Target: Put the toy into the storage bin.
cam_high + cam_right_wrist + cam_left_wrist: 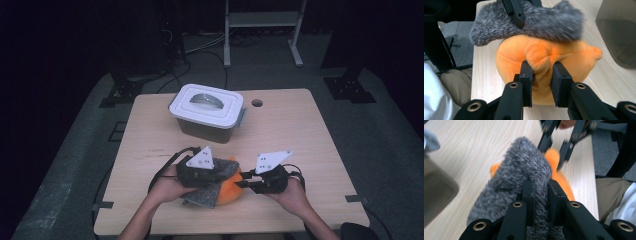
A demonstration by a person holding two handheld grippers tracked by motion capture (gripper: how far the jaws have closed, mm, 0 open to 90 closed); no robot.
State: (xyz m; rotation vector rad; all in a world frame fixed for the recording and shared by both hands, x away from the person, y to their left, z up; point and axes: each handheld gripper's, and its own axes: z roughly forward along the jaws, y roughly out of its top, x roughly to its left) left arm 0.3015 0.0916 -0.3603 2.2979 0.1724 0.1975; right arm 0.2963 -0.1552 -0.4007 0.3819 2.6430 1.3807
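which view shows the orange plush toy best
The right gripper view: the orange plush toy sits close and sharp, a fold of it pinched by the right tool. In the left gripper view only orange slivers peek past the grey fuzzy cloth. In the high view it is small.

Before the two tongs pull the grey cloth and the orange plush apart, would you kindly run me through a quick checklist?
1. Left tongs shut on the grey cloth: ok.
2. Right tongs pinching a fold of the orange plush: ok.
3. Cloth free of the plush: not ok, it drapes over it.
4. Lid on the box: ok, but not ok if the things go inside.
5. Bare table beside the plush: ok.
6. Cloth snagged on the plush: cannot tell.
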